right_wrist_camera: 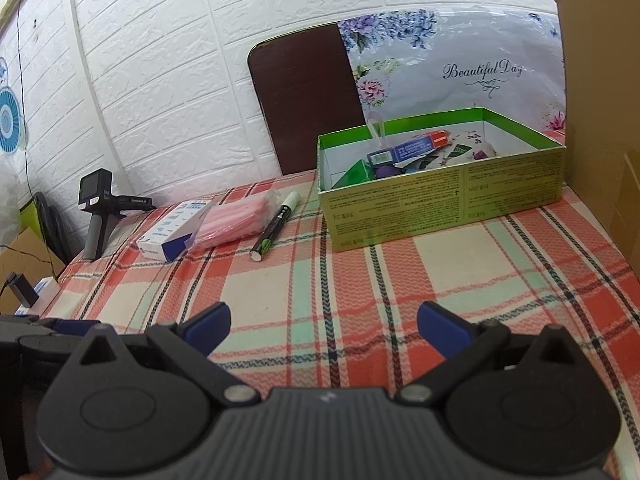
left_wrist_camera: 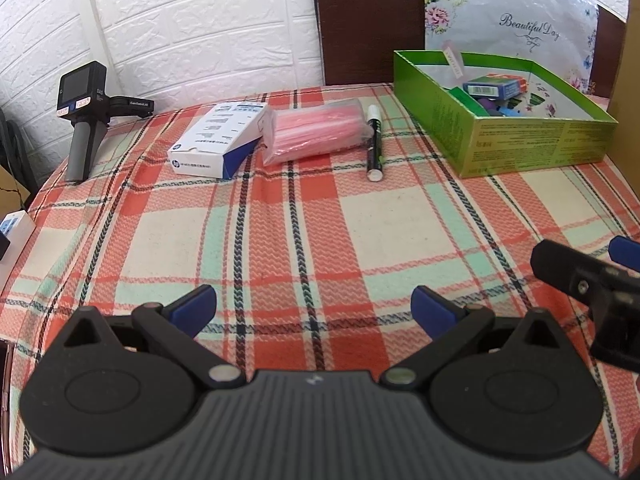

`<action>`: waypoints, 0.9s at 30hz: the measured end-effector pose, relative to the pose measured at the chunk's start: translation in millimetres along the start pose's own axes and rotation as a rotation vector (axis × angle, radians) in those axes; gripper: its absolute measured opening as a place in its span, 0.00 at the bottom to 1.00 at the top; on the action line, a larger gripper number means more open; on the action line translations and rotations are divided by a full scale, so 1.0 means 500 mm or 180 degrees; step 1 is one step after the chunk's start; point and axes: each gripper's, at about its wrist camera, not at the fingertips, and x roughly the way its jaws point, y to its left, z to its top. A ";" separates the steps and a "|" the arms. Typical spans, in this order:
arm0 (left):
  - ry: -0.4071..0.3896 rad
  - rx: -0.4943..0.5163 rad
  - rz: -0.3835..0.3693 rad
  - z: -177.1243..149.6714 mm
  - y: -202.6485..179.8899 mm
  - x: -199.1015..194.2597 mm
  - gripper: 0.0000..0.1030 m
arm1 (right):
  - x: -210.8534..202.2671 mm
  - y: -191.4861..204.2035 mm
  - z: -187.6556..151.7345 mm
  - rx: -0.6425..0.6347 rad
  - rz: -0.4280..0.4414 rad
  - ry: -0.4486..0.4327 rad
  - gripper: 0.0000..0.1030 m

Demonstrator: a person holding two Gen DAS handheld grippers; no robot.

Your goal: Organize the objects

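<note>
A green open box [left_wrist_camera: 532,144] [right_wrist_camera: 440,204] stands at the far right of the plaid cloth and holds a blue-red carton [left_wrist_camera: 494,86] [right_wrist_camera: 408,146] and other small items. Left of it lie a black marker [left_wrist_camera: 375,144] [right_wrist_camera: 276,226], a pink plastic packet [left_wrist_camera: 316,132] [right_wrist_camera: 236,222] and a white-blue HP carton [left_wrist_camera: 218,140] [right_wrist_camera: 172,234]. My left gripper [left_wrist_camera: 314,306] is open and empty near the front edge. My right gripper [right_wrist_camera: 324,326] is open and empty; it also shows at the right edge of the left wrist view [left_wrist_camera: 588,272].
A black handheld device on a grey grip [left_wrist_camera: 86,120] [right_wrist_camera: 98,216] stands at the table's far left corner. A dark chair back [left_wrist_camera: 368,20] [right_wrist_camera: 308,100] and a floral sheet stand behind the table. A cardboard panel [right_wrist_camera: 600,120] rises at the right.
</note>
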 end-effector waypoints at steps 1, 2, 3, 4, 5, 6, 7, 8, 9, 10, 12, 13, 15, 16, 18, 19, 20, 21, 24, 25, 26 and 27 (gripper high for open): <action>0.0002 -0.0006 0.0008 0.000 0.002 0.002 1.00 | 0.003 0.003 0.000 -0.0015 0.0010 0.0012 1.00; 0.0005 -0.0014 0.0011 0.001 0.006 0.005 1.00 | 0.007 0.005 0.000 -0.0031 0.0018 0.0027 1.00; 0.0012 -0.0027 0.0017 0.001 0.010 0.008 1.00 | 0.010 0.007 0.000 -0.0048 0.0023 0.0042 1.00; 0.0021 -0.0042 0.0022 0.002 0.014 0.012 1.00 | 0.014 0.009 0.000 -0.0066 0.0026 0.0057 1.00; 0.0031 -0.0060 0.0026 0.002 0.019 0.015 1.00 | 0.018 0.012 0.000 -0.0085 0.0030 0.0072 1.00; 0.0042 -0.0079 0.0032 0.003 0.024 0.019 1.00 | 0.022 0.016 0.001 -0.0105 0.0035 0.0087 1.00; 0.0051 -0.0101 0.0040 0.003 0.030 0.023 1.00 | 0.026 0.020 0.002 -0.0128 0.0041 0.0100 1.00; 0.0059 -0.0125 0.0050 0.004 0.037 0.028 1.00 | 0.030 0.024 0.003 -0.0153 0.0045 0.0109 1.00; 0.0067 -0.0148 0.0061 0.004 0.043 0.032 1.00 | 0.033 0.029 0.003 -0.0185 0.0051 0.0118 1.00; 0.0076 -0.0170 0.0071 0.005 0.050 0.037 1.00 | 0.037 0.035 0.004 -0.0223 0.0060 0.0128 1.00; 0.0101 -0.0222 0.0097 0.006 0.064 0.047 1.00 | 0.045 0.049 0.004 -0.0318 0.0079 0.0146 1.00; 0.0113 -0.0250 0.0106 0.007 0.073 0.054 1.00 | 0.049 0.057 0.004 -0.0370 0.0085 0.0156 1.00; 0.0130 -0.0307 0.0114 0.007 0.092 0.065 1.00 | 0.059 0.071 0.005 -0.0472 0.0112 0.0183 1.00; 0.0134 -0.0331 0.0107 0.007 0.103 0.070 1.00 | 0.065 0.078 0.006 -0.0521 0.0139 0.0209 1.00; 0.0119 -0.0397 0.0095 0.009 0.136 0.082 1.00 | 0.079 0.095 0.010 -0.0608 0.0204 0.0282 1.00; 0.0092 -0.0453 0.0120 0.009 0.157 0.086 1.00 | 0.087 0.104 0.014 -0.0641 0.0251 0.0321 1.00; 0.0051 -0.0505 0.0170 0.007 0.180 0.090 1.00 | 0.095 0.113 0.019 -0.0674 0.0314 0.0354 1.00; 0.0012 -0.0544 0.0260 0.005 0.203 0.095 1.00 | 0.104 0.126 0.026 -0.0711 0.0386 0.0372 1.00; 0.0049 -0.0647 0.0537 -0.018 0.274 0.123 1.00 | 0.142 0.174 0.055 -0.0801 0.0608 0.0408 1.00; -0.0038 -0.0721 0.0425 -0.032 0.300 0.125 1.00 | 0.159 0.194 0.066 -0.0811 0.0680 0.0414 1.00; -0.0155 -0.0755 0.0330 -0.045 0.318 0.120 1.00 | 0.178 0.214 0.075 -0.0822 0.0724 0.0398 1.00; -0.0237 -0.0700 0.0347 -0.054 0.323 0.118 1.00 | 0.199 0.235 0.084 -0.0827 0.0754 0.0387 1.00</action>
